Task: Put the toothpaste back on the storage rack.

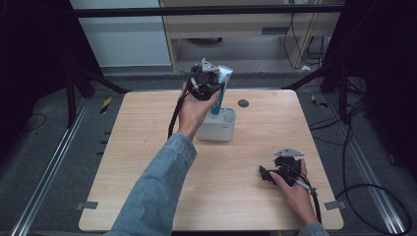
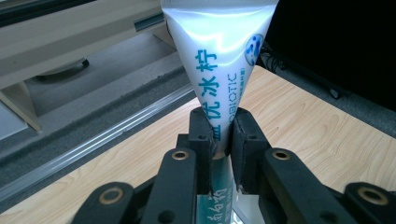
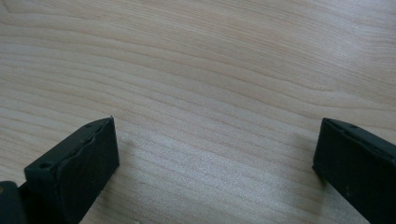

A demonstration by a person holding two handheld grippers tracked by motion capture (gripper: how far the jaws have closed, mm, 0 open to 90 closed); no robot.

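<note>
Nearest us, our right gripper (image 1: 266, 174) rests wide open and empty on the table (image 1: 147, 162). Our left gripper (image 1: 215, 82) pinches the toothpaste tube (image 2: 219, 60) mid-body, upright, cap end down in the white holder (image 1: 219, 129). We judge this either seating or lifting out; next calls for a straight vertical move.

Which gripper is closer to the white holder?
Left. The left gripper is just above the holder, shut on the tube standing in it. The right gripper rests open on the table, nearer the person.
</note>
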